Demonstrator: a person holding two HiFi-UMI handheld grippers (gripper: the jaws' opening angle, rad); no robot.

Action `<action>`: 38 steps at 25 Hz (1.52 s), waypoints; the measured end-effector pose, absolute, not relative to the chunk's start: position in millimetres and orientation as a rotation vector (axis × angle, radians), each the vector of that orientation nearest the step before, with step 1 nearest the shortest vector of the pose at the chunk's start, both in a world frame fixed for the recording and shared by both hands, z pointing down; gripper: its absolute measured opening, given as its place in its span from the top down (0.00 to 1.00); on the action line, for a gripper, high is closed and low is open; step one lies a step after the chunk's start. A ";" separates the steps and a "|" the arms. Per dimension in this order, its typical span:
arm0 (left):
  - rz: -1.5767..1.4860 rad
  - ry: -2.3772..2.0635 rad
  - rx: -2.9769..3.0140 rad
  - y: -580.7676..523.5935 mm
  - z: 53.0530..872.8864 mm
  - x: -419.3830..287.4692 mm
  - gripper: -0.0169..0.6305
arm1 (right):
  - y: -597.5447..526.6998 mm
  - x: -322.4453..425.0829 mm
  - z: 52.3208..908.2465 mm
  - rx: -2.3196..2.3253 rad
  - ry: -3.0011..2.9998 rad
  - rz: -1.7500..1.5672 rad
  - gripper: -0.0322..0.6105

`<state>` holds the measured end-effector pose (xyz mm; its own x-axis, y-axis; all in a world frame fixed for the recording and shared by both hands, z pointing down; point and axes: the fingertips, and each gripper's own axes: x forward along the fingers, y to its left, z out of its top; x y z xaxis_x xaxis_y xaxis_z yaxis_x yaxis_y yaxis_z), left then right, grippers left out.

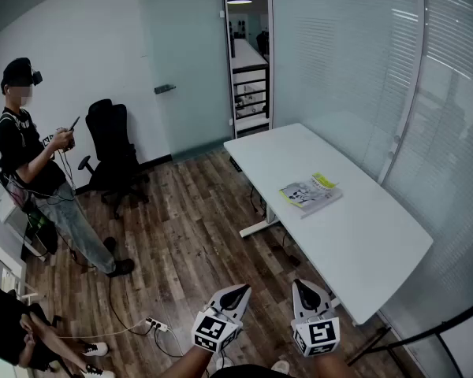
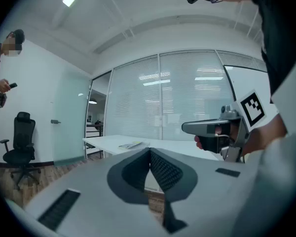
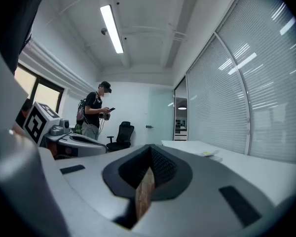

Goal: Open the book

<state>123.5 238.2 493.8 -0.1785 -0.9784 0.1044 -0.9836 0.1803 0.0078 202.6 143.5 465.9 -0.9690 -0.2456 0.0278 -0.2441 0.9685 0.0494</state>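
Observation:
A closed book (image 1: 310, 193) with a pale cover and a yellow-green corner lies flat on the long white table (image 1: 363, 235), near its middle. Both grippers hang over the wooden floor, well short of the table's near end. My left gripper (image 1: 233, 293) is shut with nothing in it, and its jaws meet at the tips (image 2: 150, 152). Beside it my right gripper (image 1: 302, 287) is also shut and empty (image 3: 150, 149). The book shows small and far off in the left gripper view (image 2: 129, 144) and the right gripper view (image 3: 210, 153).
A person (image 1: 31, 156) stands at the left looking at a phone, next to a black office chair (image 1: 114, 152). Another person sits at the bottom left. A power strip (image 1: 154, 324) with cables lies on the floor. Glass walls run behind the table.

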 end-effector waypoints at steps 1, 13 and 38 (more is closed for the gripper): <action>0.090 -2.346 1.957 239.0 493.5 122.5 0.96 | 144.8 202.0 466.5 0.384 -3.082 -0.072 0.94; 0.071 -2.326 1.966 248.4 500.6 110.9 0.96 | 151.1 194.0 470.2 0.364 -3.116 0.050 0.94; 0.060 -2.243 2.009 283.8 522.0 21.3 0.96 | 162.5 124.0 494.8 0.534 -3.029 0.102 0.94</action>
